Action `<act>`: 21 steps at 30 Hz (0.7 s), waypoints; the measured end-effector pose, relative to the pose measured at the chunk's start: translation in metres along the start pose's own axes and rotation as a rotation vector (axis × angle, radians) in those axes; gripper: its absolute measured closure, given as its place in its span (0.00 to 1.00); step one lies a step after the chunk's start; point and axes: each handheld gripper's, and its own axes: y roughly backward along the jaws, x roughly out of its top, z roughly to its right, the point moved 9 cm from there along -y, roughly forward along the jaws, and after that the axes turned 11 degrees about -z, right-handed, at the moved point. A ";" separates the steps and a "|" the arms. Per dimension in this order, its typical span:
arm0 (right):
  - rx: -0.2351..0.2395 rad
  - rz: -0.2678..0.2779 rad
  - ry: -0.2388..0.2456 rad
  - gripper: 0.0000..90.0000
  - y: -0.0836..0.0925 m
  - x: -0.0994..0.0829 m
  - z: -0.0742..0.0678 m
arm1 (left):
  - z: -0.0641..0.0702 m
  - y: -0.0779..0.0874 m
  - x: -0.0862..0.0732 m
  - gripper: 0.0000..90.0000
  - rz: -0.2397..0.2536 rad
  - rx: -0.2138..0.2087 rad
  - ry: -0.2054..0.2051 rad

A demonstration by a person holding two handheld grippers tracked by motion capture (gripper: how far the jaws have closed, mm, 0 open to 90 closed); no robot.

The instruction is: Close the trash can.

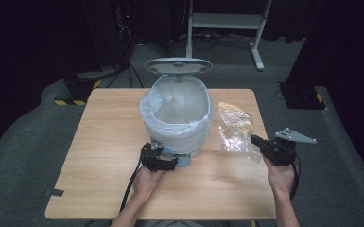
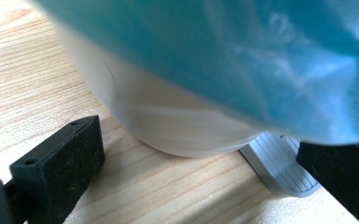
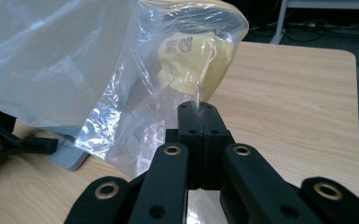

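A white pedal bin (image 1: 189,135) with a pale liner stands mid-table, its lid (image 1: 178,65) raised. My left gripper (image 1: 166,163) sits at the bin's front base, jaws wide open. In the left gripper view (image 2: 196,144) one jaw lies over the grey ribbed pedal (image 2: 282,163) and the other rests on the wood. My right gripper (image 1: 255,140) is shut on the edge of a clear plastic bag (image 1: 234,127) with yellow contents, right of the bin. The right gripper view shows its jaws (image 3: 199,112) pinching the film, the bag (image 3: 186,60) hanging above them.
The wooden table (image 1: 108,142) has bare room left of the bin and along the front edge. A white desk frame (image 1: 227,21) and dark stands sit on the grey floor beyond. Cables trail from both grippers toward the person.
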 end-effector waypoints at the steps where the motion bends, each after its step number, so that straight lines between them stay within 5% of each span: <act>1: 0.000 0.000 0.000 1.00 0.000 0.000 0.000 | 0.000 0.000 0.000 0.01 0.000 0.000 0.000; 21: 0.022 0.023 0.036 1.00 0.020 0.016 -0.014 | 0.000 0.000 0.000 0.01 0.000 -0.001 0.000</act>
